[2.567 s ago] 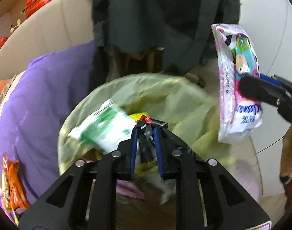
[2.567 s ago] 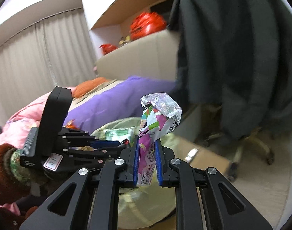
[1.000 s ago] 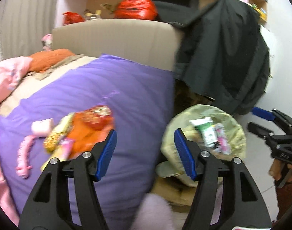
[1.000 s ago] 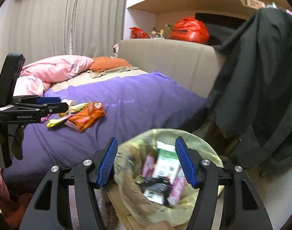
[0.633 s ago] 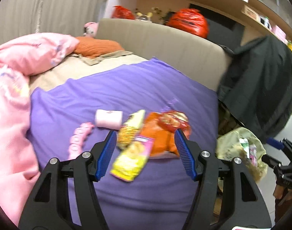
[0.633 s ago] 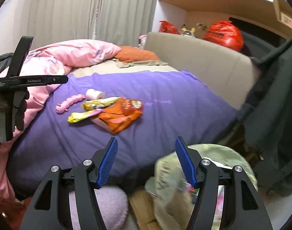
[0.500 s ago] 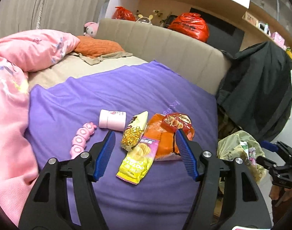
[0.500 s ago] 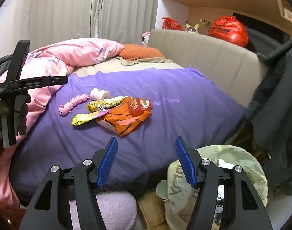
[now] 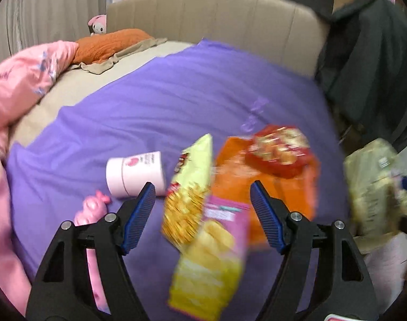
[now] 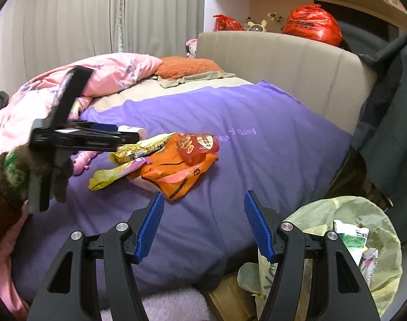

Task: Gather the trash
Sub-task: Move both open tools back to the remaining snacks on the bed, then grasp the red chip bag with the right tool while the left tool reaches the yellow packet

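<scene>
Snack wrappers [image 9: 203, 230] lie in a loose pile on the purple blanket [image 9: 176, 101], right between my left gripper [image 9: 202, 219] jaws, which are spread wide and hold nothing. At ten o'clock lies a pink cup [image 9: 135, 172]. My right gripper [image 10: 203, 230] is spread and bare too; the lined trash bin [image 10: 364, 240] sits at four o'clock from it.

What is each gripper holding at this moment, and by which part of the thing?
Nothing is held. The left gripper and the right gripper both stand open and empty. The snack wrappers lie untouched on the purple blanket.
</scene>
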A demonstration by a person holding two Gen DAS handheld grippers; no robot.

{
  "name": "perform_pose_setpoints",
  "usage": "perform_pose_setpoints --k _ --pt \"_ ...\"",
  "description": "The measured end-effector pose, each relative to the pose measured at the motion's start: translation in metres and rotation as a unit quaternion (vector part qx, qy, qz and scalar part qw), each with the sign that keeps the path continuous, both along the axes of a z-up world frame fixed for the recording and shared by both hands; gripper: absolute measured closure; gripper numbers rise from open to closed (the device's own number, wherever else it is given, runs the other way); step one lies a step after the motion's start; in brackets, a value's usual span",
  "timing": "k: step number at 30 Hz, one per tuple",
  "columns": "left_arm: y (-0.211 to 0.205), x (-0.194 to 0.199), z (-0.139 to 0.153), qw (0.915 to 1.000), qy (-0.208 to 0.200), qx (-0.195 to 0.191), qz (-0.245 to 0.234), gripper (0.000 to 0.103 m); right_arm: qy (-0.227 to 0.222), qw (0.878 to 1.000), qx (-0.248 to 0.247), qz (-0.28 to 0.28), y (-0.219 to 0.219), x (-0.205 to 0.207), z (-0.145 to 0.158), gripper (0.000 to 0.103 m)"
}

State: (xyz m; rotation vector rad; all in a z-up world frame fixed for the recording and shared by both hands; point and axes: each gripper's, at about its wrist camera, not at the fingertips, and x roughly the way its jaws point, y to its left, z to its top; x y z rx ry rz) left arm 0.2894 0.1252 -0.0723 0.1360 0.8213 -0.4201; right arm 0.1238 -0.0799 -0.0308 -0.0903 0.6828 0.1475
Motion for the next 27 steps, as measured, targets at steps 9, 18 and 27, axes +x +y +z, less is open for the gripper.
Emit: perform_pose_setpoints --k 9,18,27 --pt "0.020 0.008 -0.023 0.9959 0.086 -0.017 0.019 0.081 0.043 0.999 0.030 -0.014 -0.014 0.036 -0.023 0.044" --pt "0.082 -0.054 -0.003 0.9861 0.083 -0.090 0.112 0.081 0.064 0.996 0.069 0.005 0.012 0.077 -0.041 0.044" --pt "0.086 -0.044 -0.013 0.9816 0.089 -0.153 0.072 0.063 0.021 0.993 -0.078 0.081 0.061 0.140 -0.027 0.044"
